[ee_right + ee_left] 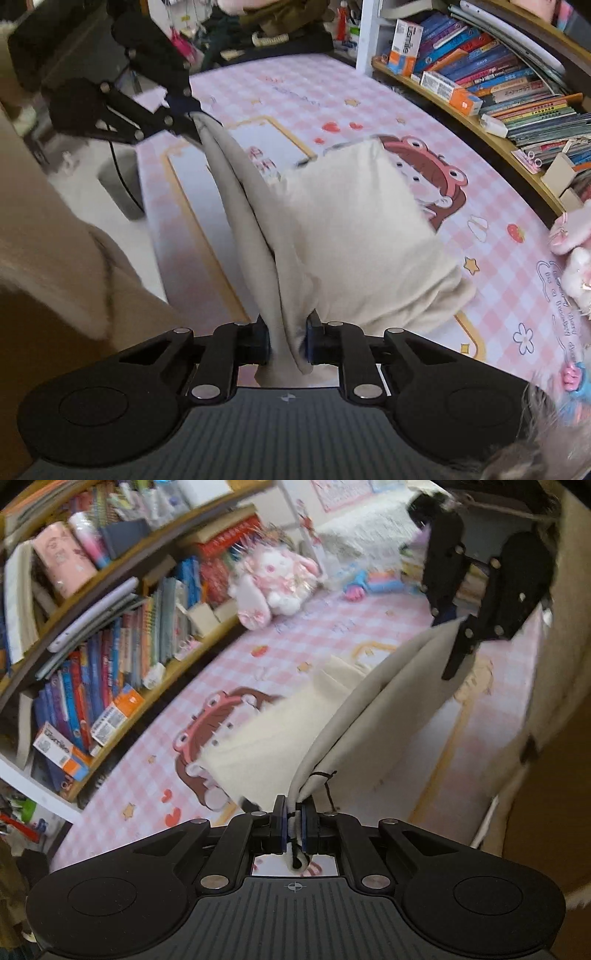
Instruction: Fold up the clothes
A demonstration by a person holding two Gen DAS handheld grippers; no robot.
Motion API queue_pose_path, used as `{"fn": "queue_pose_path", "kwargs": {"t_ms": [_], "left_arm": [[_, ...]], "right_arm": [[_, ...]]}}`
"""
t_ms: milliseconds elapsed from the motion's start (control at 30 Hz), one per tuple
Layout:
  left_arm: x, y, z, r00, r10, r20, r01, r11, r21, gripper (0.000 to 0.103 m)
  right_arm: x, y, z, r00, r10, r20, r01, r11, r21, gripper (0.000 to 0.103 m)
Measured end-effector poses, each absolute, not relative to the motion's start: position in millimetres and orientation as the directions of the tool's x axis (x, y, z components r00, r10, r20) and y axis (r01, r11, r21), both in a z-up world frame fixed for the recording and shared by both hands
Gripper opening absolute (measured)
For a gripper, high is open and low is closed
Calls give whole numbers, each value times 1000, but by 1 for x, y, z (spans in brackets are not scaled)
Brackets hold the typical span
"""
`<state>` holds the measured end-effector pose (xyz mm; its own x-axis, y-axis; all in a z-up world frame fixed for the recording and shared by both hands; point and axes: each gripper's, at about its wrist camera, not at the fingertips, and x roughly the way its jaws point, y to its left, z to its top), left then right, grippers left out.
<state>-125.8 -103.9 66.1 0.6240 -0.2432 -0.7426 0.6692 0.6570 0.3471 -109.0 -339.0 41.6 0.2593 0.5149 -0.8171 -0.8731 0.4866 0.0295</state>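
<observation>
Left wrist view, left to right:

- Bookshelf [110, 635]: curved wooden shelves along the far edge, packed with upright and leaning books, plus a pink cylindrical case and boxes.
- Plush rabbit [273, 579]: pink and white, sitting on the tabletop against the shelf.
- Tabletop [147, 775]: covered by a pink-and-white checked mat printed with a cartoon figure, hearts and stars.
- Cream garment [280, 738]: lifted at one long edge, the rest draping down onto the mat over the printed figure.
- Left gripper [293, 825]: clenched on a corner of the garment's edge; a dark loose thread hangs just beside the pads.
- Right gripper [456, 653]: at the far end of the same stretched edge, grasping it.
- Tan cardboard surface [554, 738]: fills the right margin, close beside the tabletop.

Right wrist view, left to right:

- Tan cardboard [55, 258]: near the tabletop's edge.
- Grey bin [122, 184]: on the floor below the tabletop, with a black cable running past it.
- Left gripper [184, 118]: holding the far corner of the edge.
- Right gripper [288, 341]: jaws narrowed around the bunched garment edge, fabric filling the gap between the pads.
- Cream garment [362, 229]: hanging from the taut edge down to the mat.
- Bookshelf [498, 81]: beyond the mat, to the right.
</observation>
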Motion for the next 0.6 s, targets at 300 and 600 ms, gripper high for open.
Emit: {"fn": "queue_pose_path", "kwargs": {"t_ms": [300, 600], "left_arm": [[-63, -107, 66, 675, -239, -698, 597, 732, 327, 8], [-11, -106, 41, 644, -234, -728, 600, 745, 291, 13]], "right_arm": [[-71, -343, 64, 402, 486, -777, -812, 581, -57, 15], [-20, -347, 38, 425, 448, -787, -747, 665, -25, 15]]}}
